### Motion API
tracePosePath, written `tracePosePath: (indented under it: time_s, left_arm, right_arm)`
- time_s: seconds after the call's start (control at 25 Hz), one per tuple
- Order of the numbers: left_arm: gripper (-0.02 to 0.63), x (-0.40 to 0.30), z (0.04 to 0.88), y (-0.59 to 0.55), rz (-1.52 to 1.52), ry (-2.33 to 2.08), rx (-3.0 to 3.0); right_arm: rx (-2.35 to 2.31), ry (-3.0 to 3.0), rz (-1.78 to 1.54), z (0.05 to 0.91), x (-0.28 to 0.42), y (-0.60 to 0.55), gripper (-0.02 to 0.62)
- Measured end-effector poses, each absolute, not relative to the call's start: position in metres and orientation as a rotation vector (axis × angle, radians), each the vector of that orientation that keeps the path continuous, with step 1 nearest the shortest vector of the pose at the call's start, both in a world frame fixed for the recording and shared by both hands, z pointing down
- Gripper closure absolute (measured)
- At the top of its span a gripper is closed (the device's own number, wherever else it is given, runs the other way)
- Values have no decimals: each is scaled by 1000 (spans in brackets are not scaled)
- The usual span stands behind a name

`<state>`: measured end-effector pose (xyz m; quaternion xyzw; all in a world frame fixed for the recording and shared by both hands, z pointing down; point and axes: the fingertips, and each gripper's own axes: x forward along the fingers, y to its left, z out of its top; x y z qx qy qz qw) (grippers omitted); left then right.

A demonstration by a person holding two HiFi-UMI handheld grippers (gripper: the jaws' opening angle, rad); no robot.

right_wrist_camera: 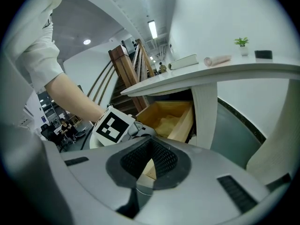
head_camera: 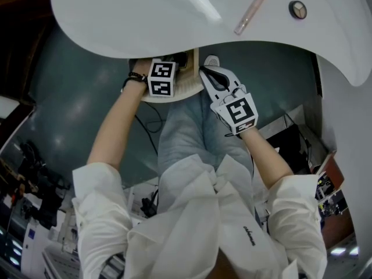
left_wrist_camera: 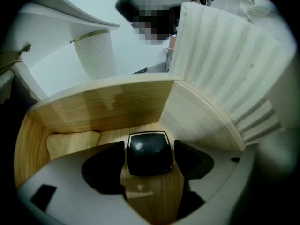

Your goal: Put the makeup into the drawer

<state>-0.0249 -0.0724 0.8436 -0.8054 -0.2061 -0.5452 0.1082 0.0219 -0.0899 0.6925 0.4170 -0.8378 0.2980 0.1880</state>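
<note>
A wooden drawer stands pulled out under the white table. My left gripper reaches steeply down into it. In the left gripper view a black square compact sits between the two jaws just above the drawer floor, and the left gripper is shut on it. My right gripper hovers beside the drawer's right edge, its mesh pads meeting at the tips with nothing between them. On the tabletop lie a pink tube and a small round compact.
A pale soft pad lies in the drawer's left rear corner. Ribbed white table supports stand behind and to the right of the drawer. The person's legs and white shirt fill the lower head view. Cluttered shelves and cables line the floor's edges.
</note>
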Motion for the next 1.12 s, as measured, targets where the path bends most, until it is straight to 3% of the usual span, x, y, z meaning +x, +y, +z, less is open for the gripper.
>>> tracePosePath:
  time_s: [0.24,0.36,0.48,0.76,0.92,1.12]
  left_arm:
    - [264,-20,797,-76,-1501,-561,-2390]
    - [311,-18,754,-67,-1390,-532,-2464]
    - [311,-2,696,-61,-1252,-445,-2581]
    - [321,68,553,-121,-891,250,-2953]
    - [344,103,546,-182,-953,668,-3001]
    - [348,144,582,-203,-1231,758,-2972]
  right_arm:
    - [1206,-2372,836,669,28,-91,578]
    - [1254,-2395,833,641,31,-94,578]
    - [1365,-2413,822,604,53,-98,578]
    - [1703,-2336,757,533,139,-107,578]
    - [1816,-2271,707,515,176,-115,578]
    - [1863,-2259,688,503,199,-123,578]
